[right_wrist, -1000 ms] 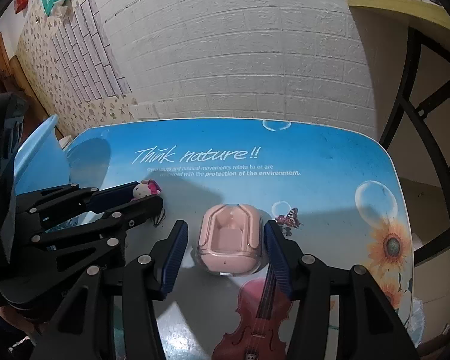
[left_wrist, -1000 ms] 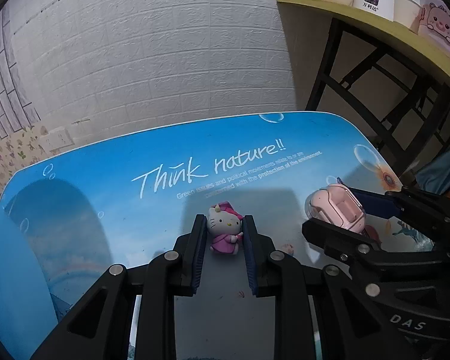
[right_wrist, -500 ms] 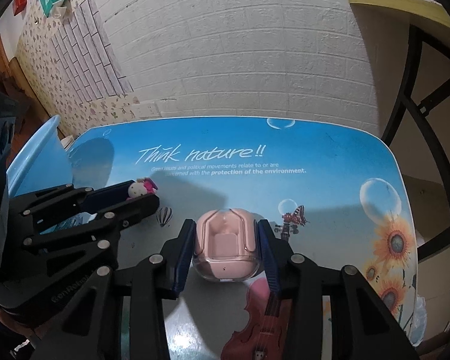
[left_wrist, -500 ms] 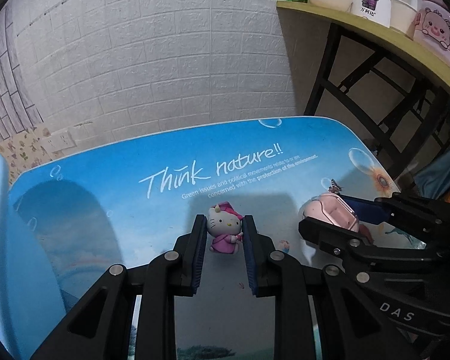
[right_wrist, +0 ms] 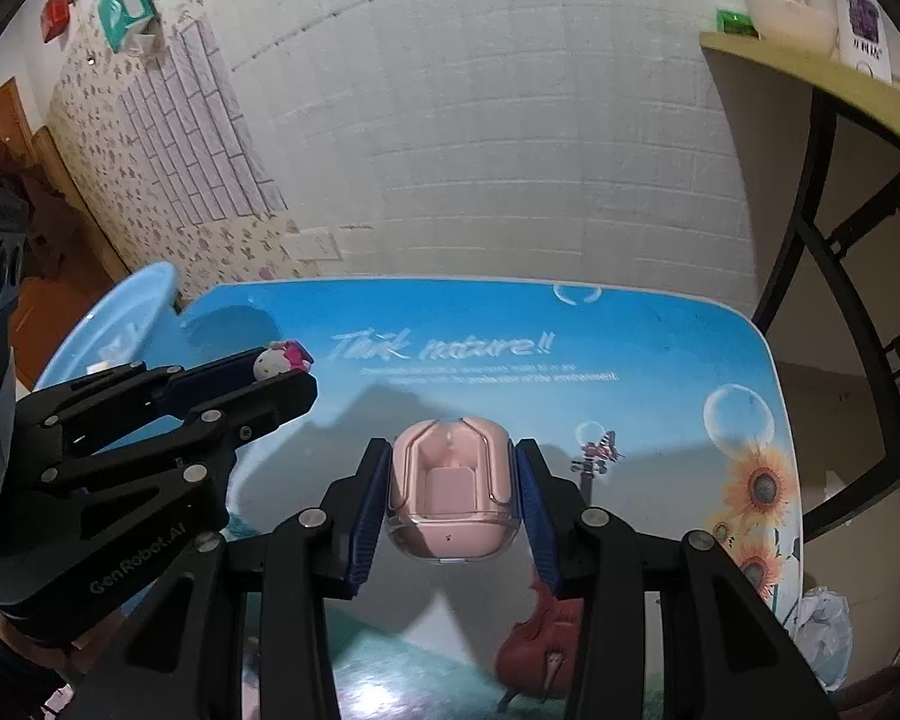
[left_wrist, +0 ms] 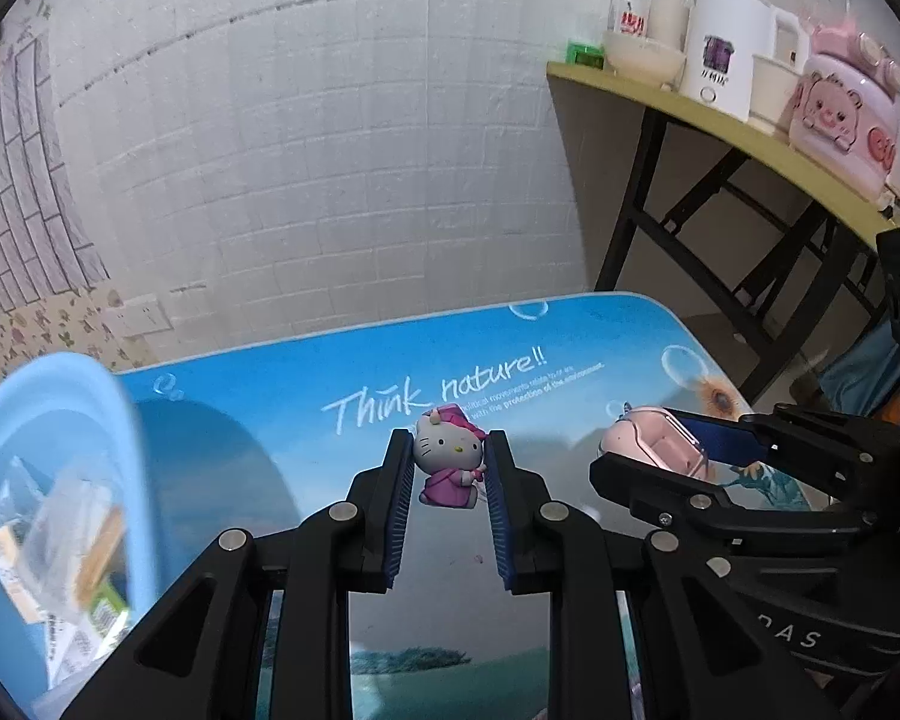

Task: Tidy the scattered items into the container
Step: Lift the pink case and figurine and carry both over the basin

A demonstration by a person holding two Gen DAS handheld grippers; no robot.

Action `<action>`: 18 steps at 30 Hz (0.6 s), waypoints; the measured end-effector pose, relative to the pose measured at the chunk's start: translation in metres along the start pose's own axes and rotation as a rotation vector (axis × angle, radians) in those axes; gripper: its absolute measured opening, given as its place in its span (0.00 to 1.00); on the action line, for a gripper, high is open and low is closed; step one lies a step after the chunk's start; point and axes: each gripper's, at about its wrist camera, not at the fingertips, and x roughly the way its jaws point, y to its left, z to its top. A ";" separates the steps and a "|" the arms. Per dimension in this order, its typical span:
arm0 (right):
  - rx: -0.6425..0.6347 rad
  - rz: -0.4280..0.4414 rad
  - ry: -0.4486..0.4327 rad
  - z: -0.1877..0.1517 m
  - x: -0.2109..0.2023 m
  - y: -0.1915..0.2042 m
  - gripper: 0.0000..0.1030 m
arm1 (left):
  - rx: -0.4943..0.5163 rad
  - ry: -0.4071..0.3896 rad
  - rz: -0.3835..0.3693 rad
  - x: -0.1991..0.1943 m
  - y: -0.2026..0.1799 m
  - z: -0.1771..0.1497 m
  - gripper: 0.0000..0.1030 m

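My left gripper (left_wrist: 449, 456) is shut on a small Hello Kitty figure (left_wrist: 450, 461) in a pink dress and holds it above the blue printed table (left_wrist: 306, 396). It also shows in the right wrist view (right_wrist: 282, 360). My right gripper (right_wrist: 453, 474) is shut on a pink earbud case (right_wrist: 453, 492) with a clear lid, lifted off the table; the case also shows in the left wrist view (left_wrist: 648, 441). The light blue basin (left_wrist: 42, 420) stands at the table's left edge, with several packets inside.
A white brick wall (left_wrist: 330, 150) stands behind the table. A yellow shelf (left_wrist: 750, 132) on a black frame at the right holds a kettle, bowls and a pink appliance. A crumpled white bag (right_wrist: 825, 630) lies off the table's right edge.
Both grippers have risen from the table with their objects. The right gripper closed on the earbud case. The left gripper has swung left, and the blue basin has come into view.
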 end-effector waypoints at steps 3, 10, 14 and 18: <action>-0.012 0.007 -0.015 0.002 -0.010 0.010 0.42 | -0.009 -0.017 0.009 -0.013 0.005 0.000 0.21; -0.040 0.031 -0.040 0.009 -0.023 0.042 0.42 | -0.029 -0.054 0.037 -0.044 0.022 -0.001 0.21; -0.055 0.045 -0.049 0.013 -0.026 0.059 0.42 | -0.056 -0.080 0.054 -0.062 0.037 -0.001 0.21; -0.081 0.059 -0.051 0.016 -0.026 0.079 0.42 | -0.079 -0.103 0.077 -0.078 0.053 -0.004 0.21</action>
